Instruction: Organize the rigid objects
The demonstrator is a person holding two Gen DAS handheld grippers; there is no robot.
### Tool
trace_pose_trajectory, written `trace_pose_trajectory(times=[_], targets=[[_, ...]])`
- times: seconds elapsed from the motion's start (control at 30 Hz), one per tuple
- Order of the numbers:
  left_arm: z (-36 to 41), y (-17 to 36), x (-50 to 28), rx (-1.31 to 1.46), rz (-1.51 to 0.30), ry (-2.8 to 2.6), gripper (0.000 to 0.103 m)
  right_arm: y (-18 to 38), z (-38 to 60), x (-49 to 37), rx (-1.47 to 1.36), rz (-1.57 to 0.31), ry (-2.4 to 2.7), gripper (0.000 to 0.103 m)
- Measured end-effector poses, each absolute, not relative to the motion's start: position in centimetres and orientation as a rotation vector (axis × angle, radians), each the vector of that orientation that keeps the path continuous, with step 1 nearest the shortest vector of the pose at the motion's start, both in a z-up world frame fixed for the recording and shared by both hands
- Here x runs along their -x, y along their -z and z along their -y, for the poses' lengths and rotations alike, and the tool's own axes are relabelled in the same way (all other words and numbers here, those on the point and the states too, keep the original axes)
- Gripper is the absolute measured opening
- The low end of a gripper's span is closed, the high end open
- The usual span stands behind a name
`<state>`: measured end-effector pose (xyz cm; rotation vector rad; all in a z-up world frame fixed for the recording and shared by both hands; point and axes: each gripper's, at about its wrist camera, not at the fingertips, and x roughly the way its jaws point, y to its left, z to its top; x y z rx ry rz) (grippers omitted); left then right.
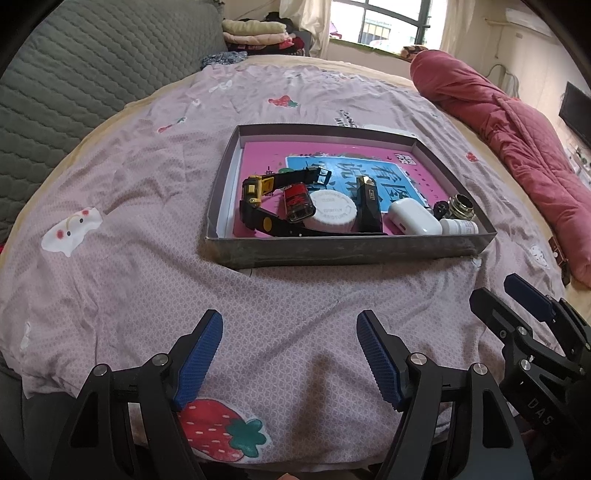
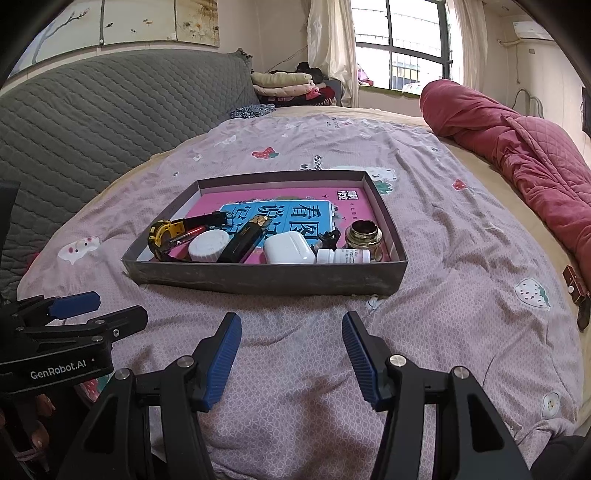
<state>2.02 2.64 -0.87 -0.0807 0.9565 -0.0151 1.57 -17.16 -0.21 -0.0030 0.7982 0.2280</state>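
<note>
A shallow grey box point(image 1: 332, 251) point(image 2: 258, 277) lies on the bed and holds a pink book point(image 1: 266, 155), a black-and-yellow watch point(image 1: 258, 192), a red lighter point(image 1: 297, 201), a white round lid point(image 1: 332, 212) point(image 2: 207, 246), a black rectangular case point(image 1: 369, 201) point(image 2: 243, 240), a white earbud case point(image 1: 413, 218) point(image 2: 290, 249), a small white bottle point(image 1: 458, 226) point(image 2: 343, 255) and a brass ring-shaped piece point(image 1: 461, 205) point(image 2: 364, 232). My left gripper point(image 1: 290, 358) is open and empty, short of the box. My right gripper point(image 2: 291, 358) is open and empty, also short of it.
The bed has a pink patterned sheet point(image 1: 129, 221). A red quilt point(image 1: 517, 140) point(image 2: 517, 147) lies rolled at the right. A grey padded headboard point(image 1: 92, 74) stands at the left, folded clothes point(image 1: 255, 33) behind. Each gripper shows in the other's view, the right one point(image 1: 524, 314), the left one point(image 2: 85, 310).
</note>
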Motion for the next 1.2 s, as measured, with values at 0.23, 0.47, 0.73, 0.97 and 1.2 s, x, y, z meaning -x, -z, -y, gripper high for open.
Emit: trace_pose_trajectory(times=[0.23,0.47,0.73,0.97,1.2], targets=[[-2.64,0.87,-2.03,0.079,-0.957,0.014,0.076,0.42,17.08,-1.65,0.014,-0.796,-0.233,0.056],[-2.66,0.99,-2.18,0.077,-0.962,0.01,0.076,0.47,17.02,-1.64,0.015,-0.797,-0.231,0.056],[-2.68,1.17,-2.13,0.074,-0.968,0.003,0.076,0.46,17.03,-1.63,0.015,-0.796,-0.231,0.056],[-3.16,1.49,-2.59,0.085,-0.973,-0.015,0.076,0.52,17.22,-1.76,0.011,-0.793,-0.233,0.056],[-3.57,1.32,-2.92,0.077,-0.946,-0.009,0.076,0.14,17.24,-1.98,0.039,-0.768,-0.232,0.056]])
